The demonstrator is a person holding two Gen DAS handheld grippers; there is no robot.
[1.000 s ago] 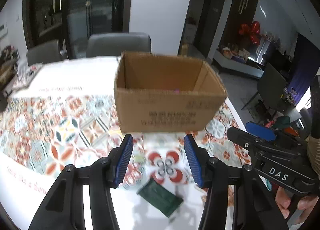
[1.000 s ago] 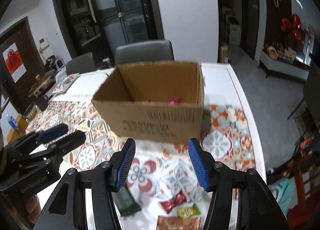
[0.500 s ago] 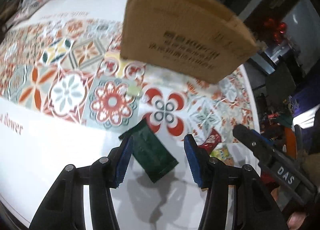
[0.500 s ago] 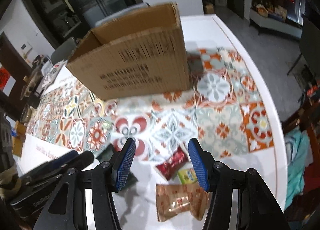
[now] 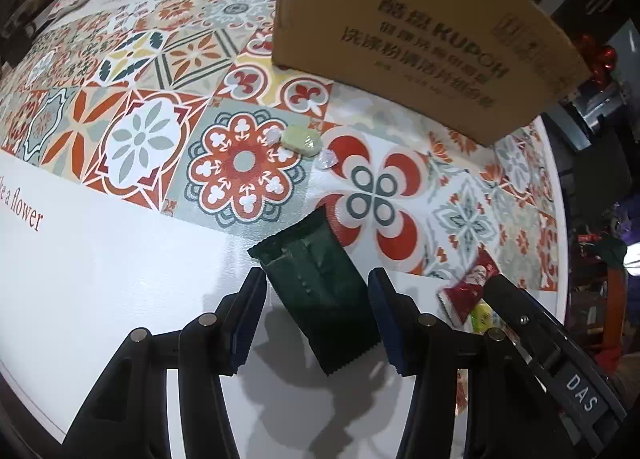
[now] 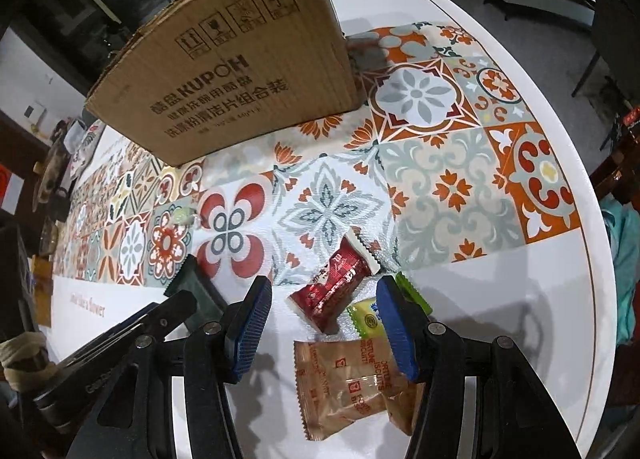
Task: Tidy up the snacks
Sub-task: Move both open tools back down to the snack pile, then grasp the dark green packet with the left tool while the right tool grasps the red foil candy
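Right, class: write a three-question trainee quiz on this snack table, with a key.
1. True or false: the left tool is clamped on the green packet.
2. Which packet lies between the right tool fingers: A red, B brown, C green?
3. Fill in: the box stands on a patterned ____.

Key: 1 false, its fingers straddle the packet, open. 2 A. 3 tablecloth.
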